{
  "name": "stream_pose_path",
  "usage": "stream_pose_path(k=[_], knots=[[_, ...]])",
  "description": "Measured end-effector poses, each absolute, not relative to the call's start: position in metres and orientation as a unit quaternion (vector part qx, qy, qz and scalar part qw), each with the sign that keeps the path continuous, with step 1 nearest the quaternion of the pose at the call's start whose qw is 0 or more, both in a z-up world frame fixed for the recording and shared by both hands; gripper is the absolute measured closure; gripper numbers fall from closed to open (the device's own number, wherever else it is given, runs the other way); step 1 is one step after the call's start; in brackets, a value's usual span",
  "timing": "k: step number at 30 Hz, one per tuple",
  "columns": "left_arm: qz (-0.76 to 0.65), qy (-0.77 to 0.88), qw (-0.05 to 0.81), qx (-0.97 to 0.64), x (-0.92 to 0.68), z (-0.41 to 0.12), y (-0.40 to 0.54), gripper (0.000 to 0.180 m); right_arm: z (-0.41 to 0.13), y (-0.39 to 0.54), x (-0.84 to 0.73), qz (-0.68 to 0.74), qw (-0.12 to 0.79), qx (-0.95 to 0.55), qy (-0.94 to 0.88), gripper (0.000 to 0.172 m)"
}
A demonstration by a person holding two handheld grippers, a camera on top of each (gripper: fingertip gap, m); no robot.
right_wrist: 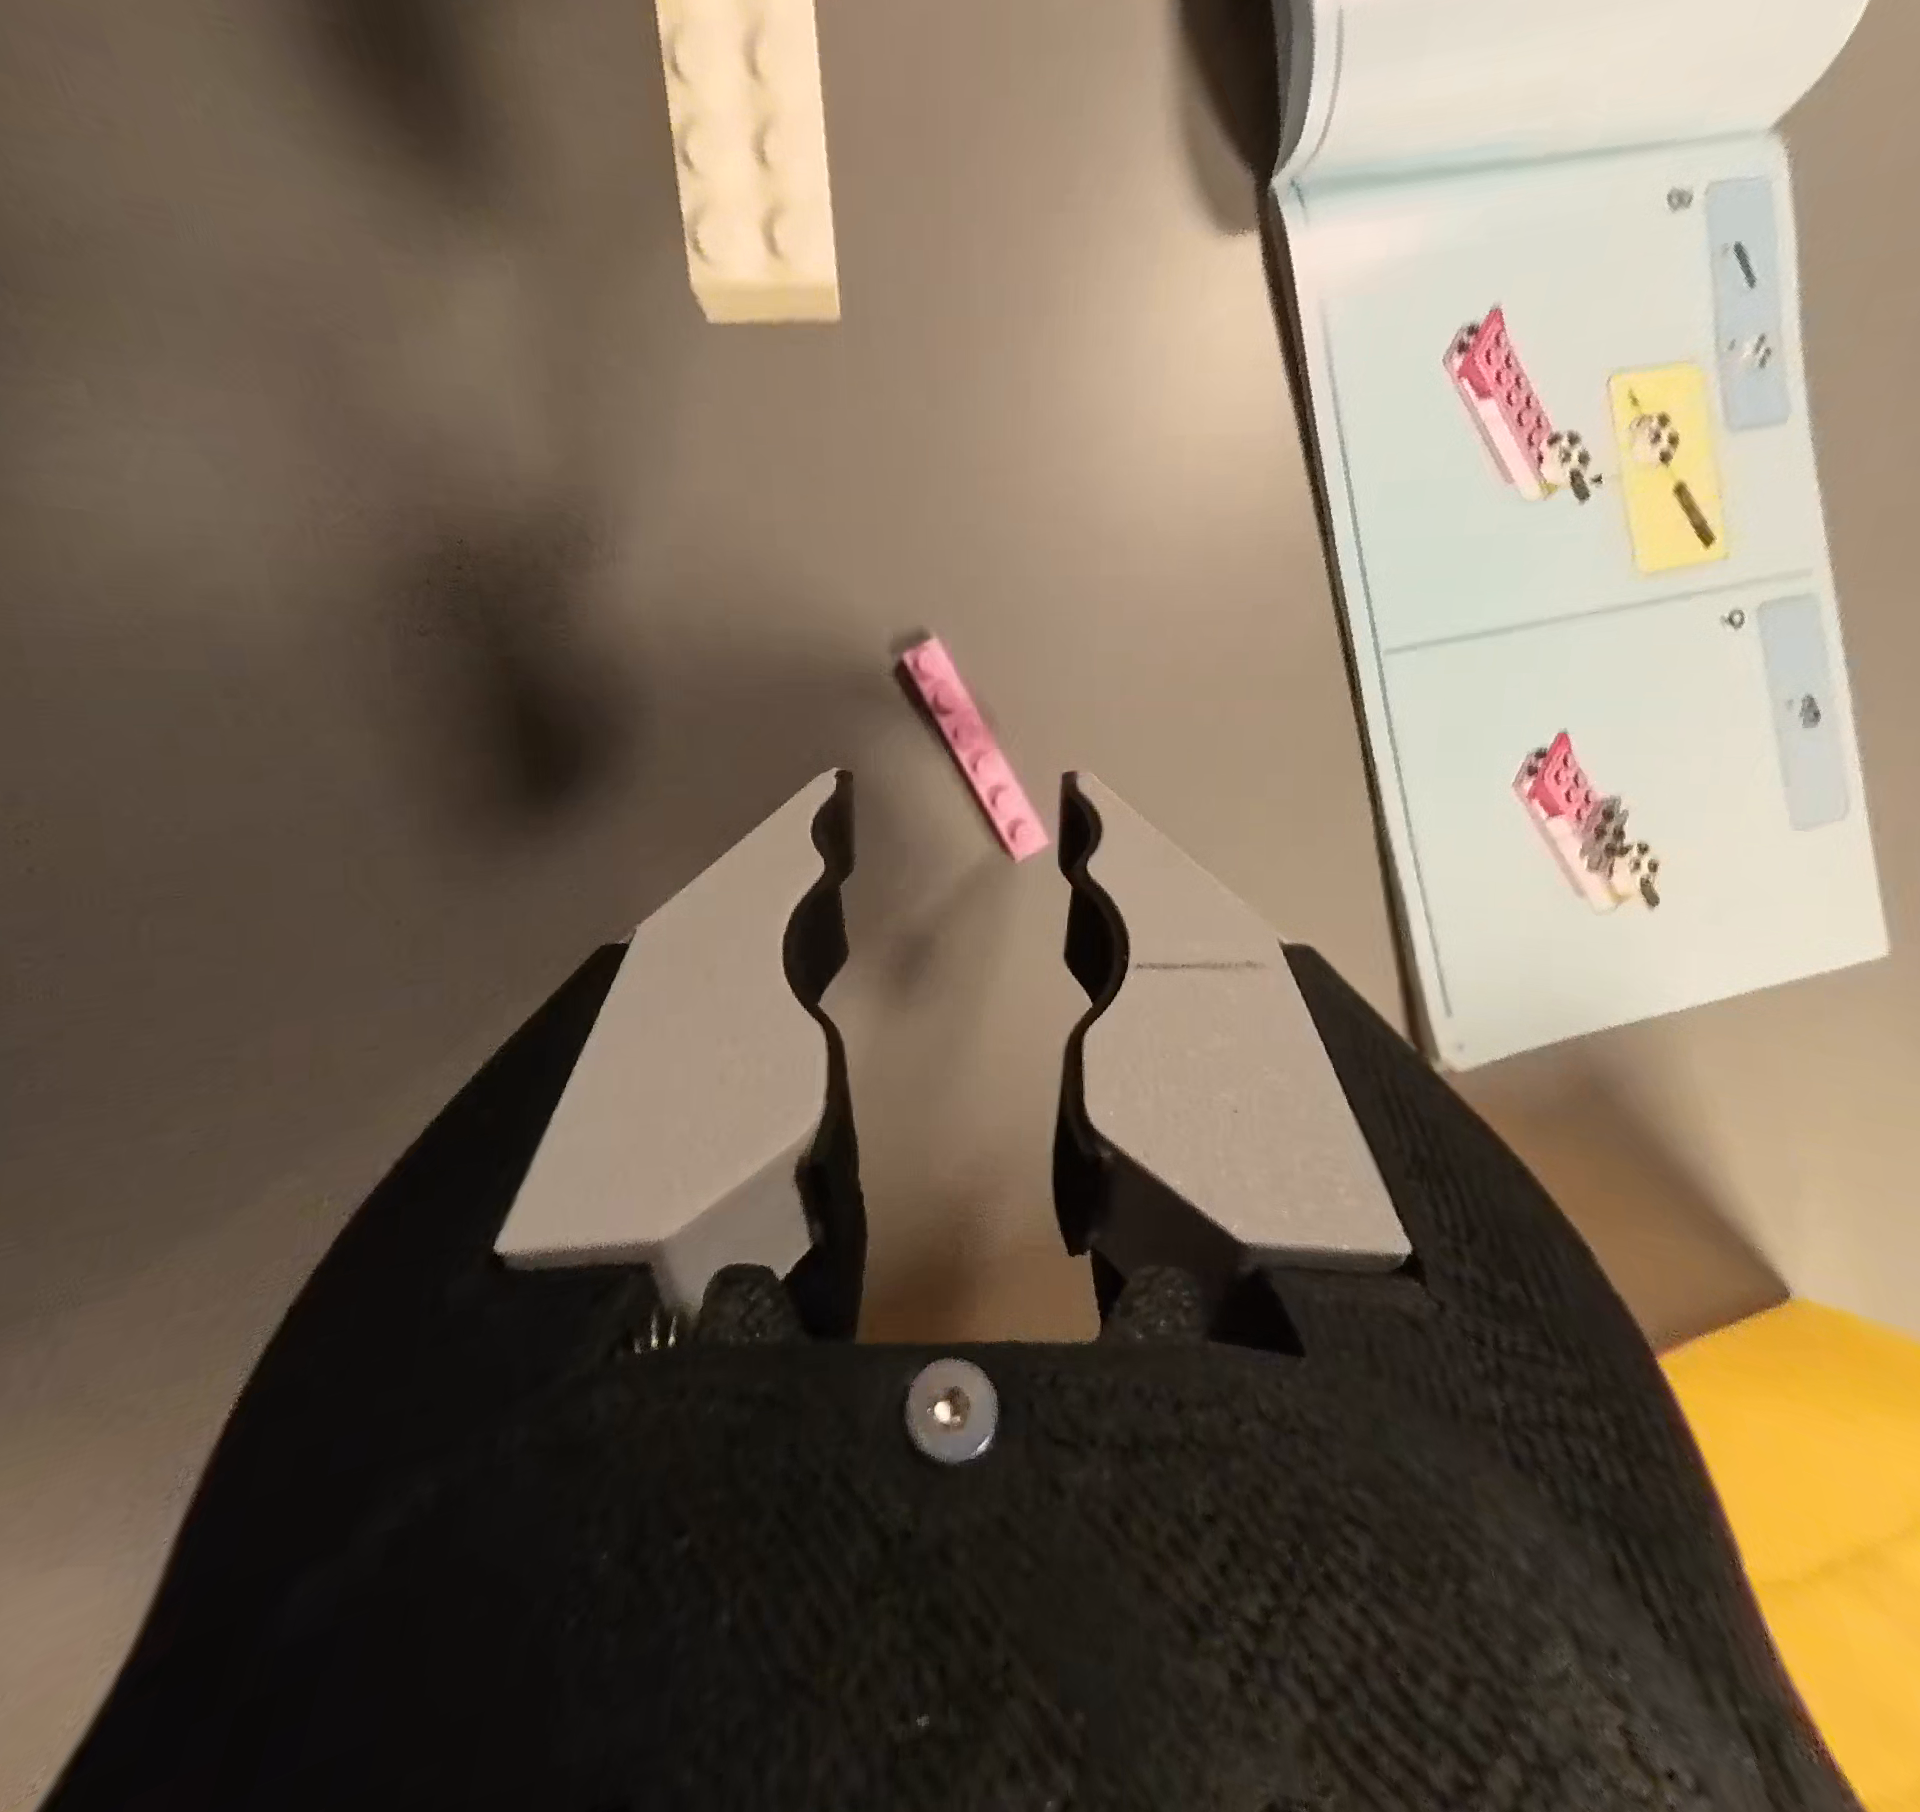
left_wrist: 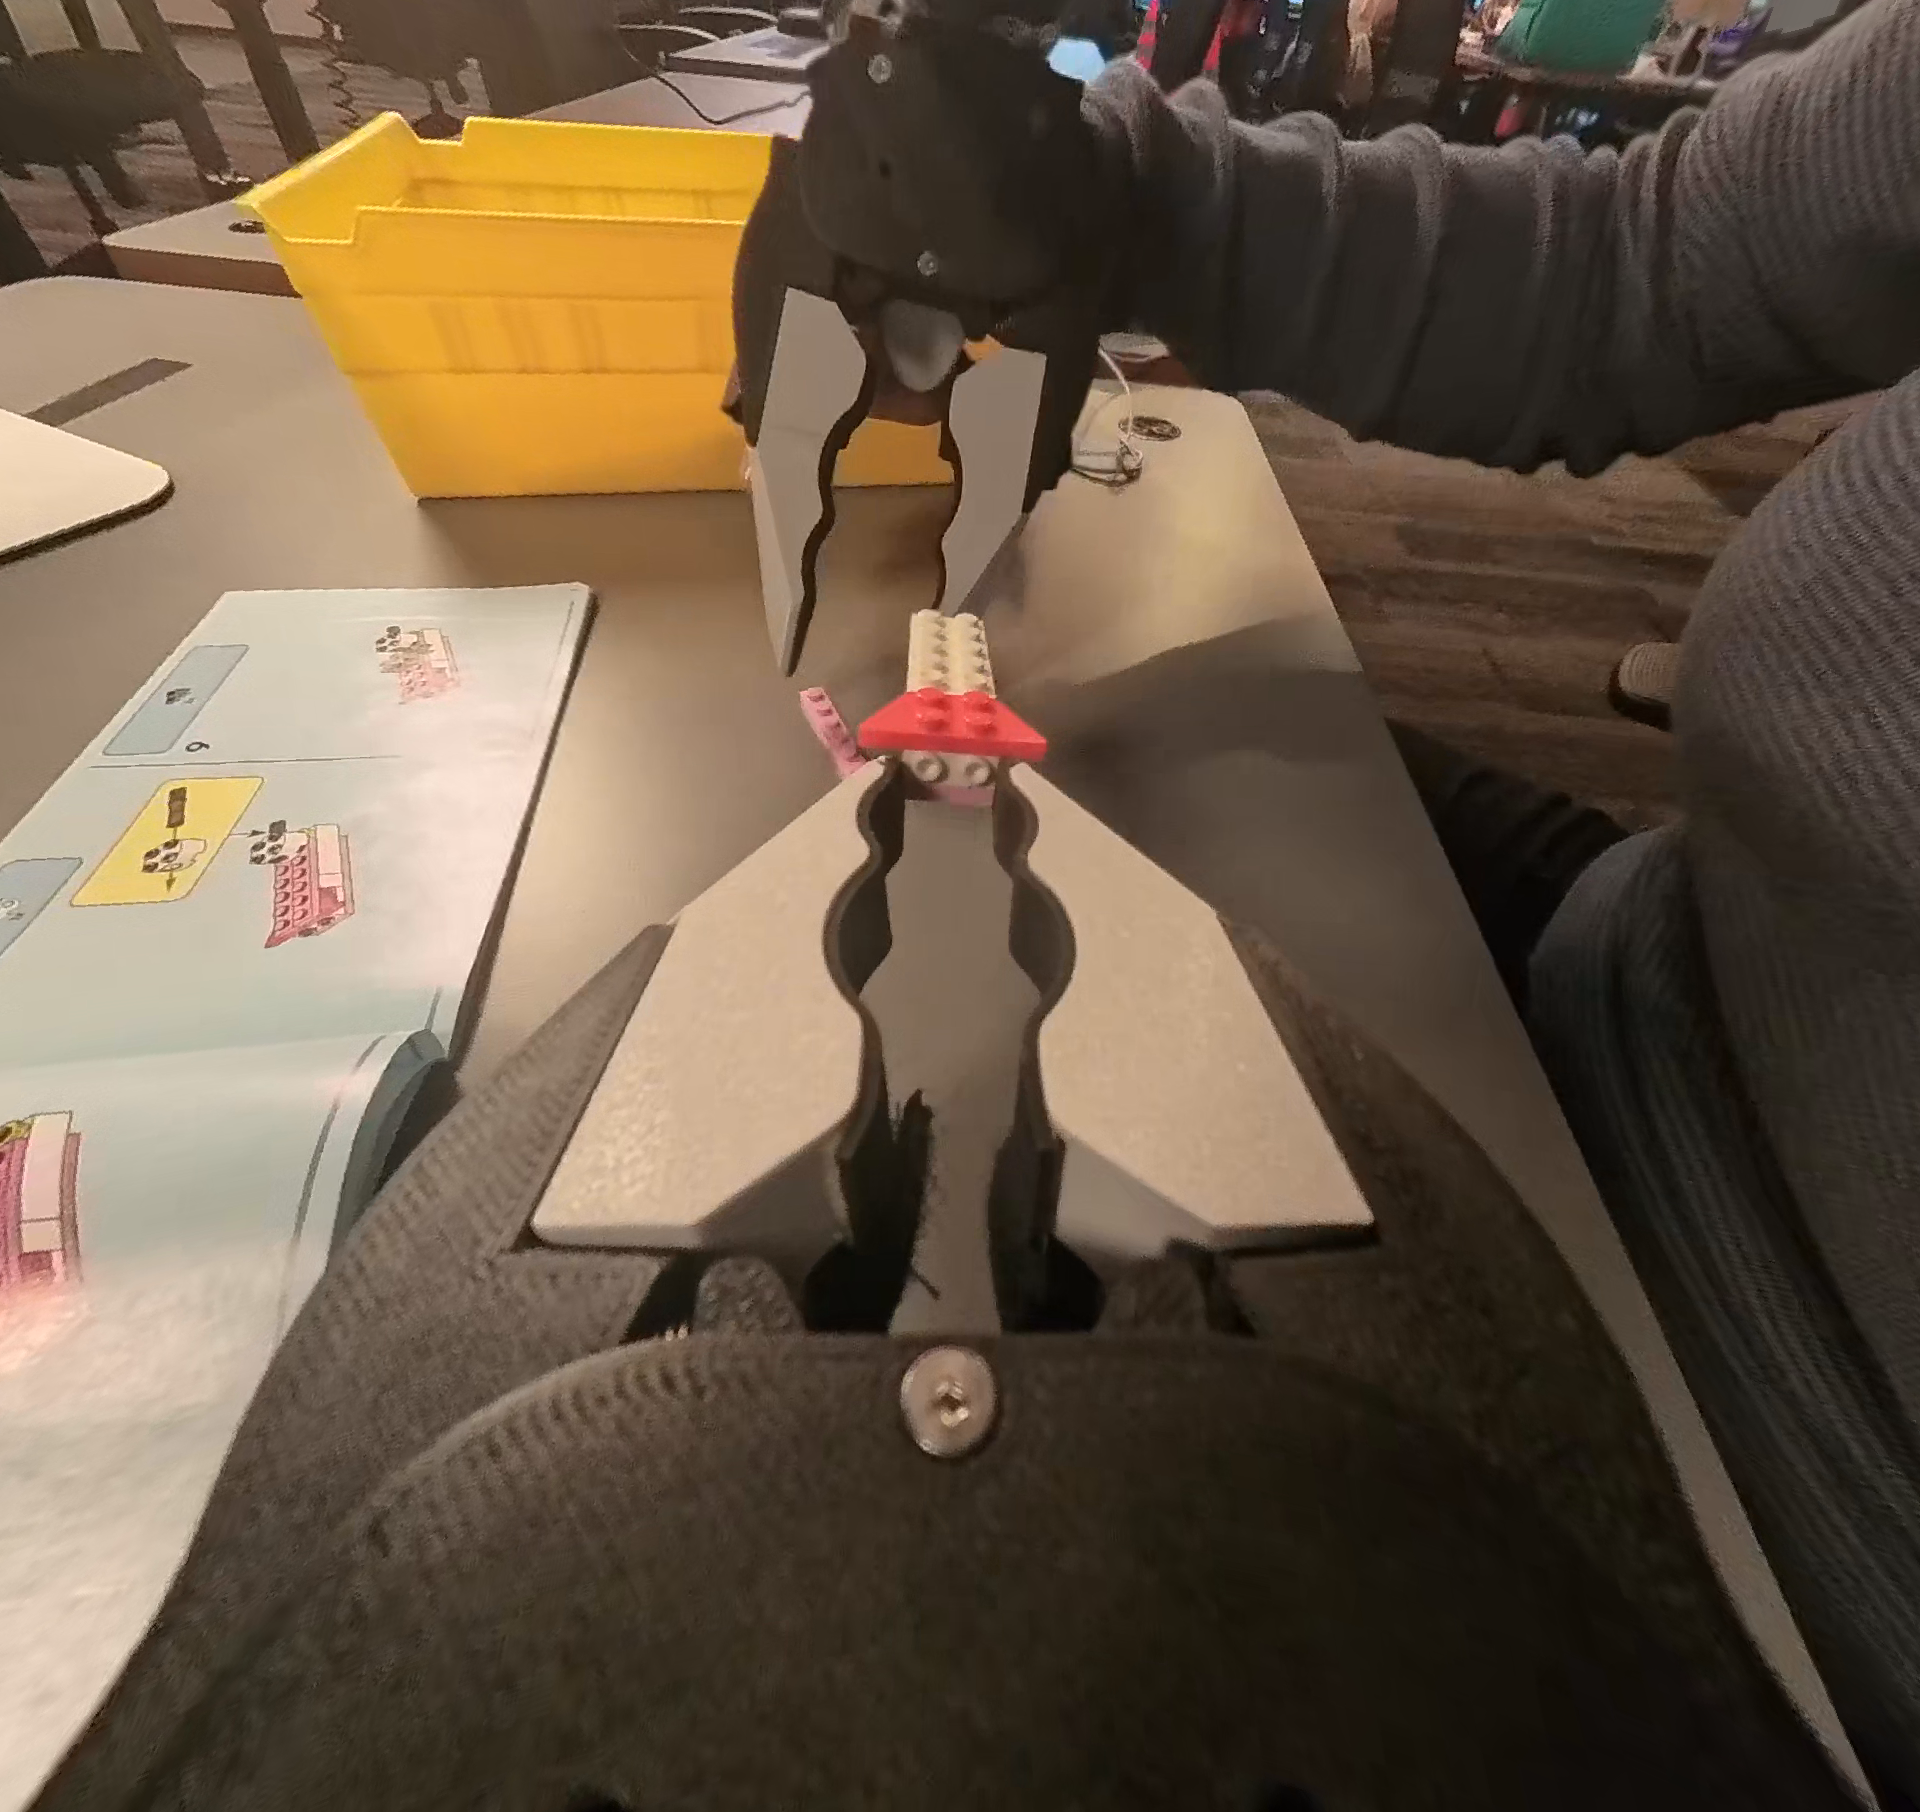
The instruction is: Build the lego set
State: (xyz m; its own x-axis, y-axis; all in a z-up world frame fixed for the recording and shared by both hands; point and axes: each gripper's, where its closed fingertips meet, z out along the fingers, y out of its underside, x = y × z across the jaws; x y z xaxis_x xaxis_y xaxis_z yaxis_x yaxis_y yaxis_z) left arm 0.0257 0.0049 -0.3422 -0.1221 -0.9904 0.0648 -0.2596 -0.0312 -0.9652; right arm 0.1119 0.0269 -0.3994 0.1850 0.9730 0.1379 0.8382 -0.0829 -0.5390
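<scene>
The left tongs [left_wrist: 951, 775] are clamped on the near end of a small brick model [left_wrist: 951, 713]. The model has a long cream brick on top, a red wedge plate [left_wrist: 953, 726] stuck on its near end, a white piece with round holes under that, and a bit of pink at the bottom. Both grey fingertips [left_wrist: 831, 827] press on the sides of that low end, so the model is held up off the bench [left_wrist: 1195, 619] and sticks straight out, with its bumpy top free.

The right tongs [right_wrist: 956, 796] are apart and hold nothing. They point down at the bench from above. A thin pink plate [right_wrist: 971, 749] lies flat on the bench below them, slanted, with its near end close to one fingertip [right_wrist: 1081, 806]. It is not gripped. In the left wrist view this pink plate sits just beside the held model, on its left.

An open building booklet [left_wrist: 260, 827] lies on the bench to the left, with pictures of a pink and white model, so the person can look at it. A yellow bin [left_wrist: 520, 308] stands farther back. A grey sleeve [left_wrist: 1455, 256] reaches in behind the right tongs.
</scene>
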Motion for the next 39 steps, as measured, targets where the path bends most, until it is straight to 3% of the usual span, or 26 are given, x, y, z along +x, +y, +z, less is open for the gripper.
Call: stream_pose_path(k=[4,8,12,17,21,39], knots=[[-0.476,0.571,0.388,-0.545,0.024,-0.341,0.010,0.164,-0.410,0.031,0.107,0.134,0.220,-0.716,-0.649,0.137],[-0.475,0.564,0.397,-0.546,0.023,-0.339,0.014,0.164,-0.413,0.032,0.104,0.155,0.192,-0.738,-0.628,0.166],[-0.474,0.548,0.417,-0.549,0.023,-0.335,0.021,0.164,-0.408,0.029,0.113,0.136,0.166,-0.759,-0.614,0.167],[-0.464,0.539,0.438,-0.549,0.024,-0.332,0.024,0.164,-0.334,0.042,0.082,0.165,0.274,-0.738,-0.595,0.167],[-0.461,0.547,0.443,-0.540,0.025,-0.332,0.020,0.164,-0.301,0.035,0.046,0.179,0.286,-0.702,-0.627,0.167],[-0.478,0.541,0.448,-0.528,0.025,-0.326,0.015,0.165,-0.312,0.019,0.023,0.166,0.216,-0.696,-0.665,0.167]])
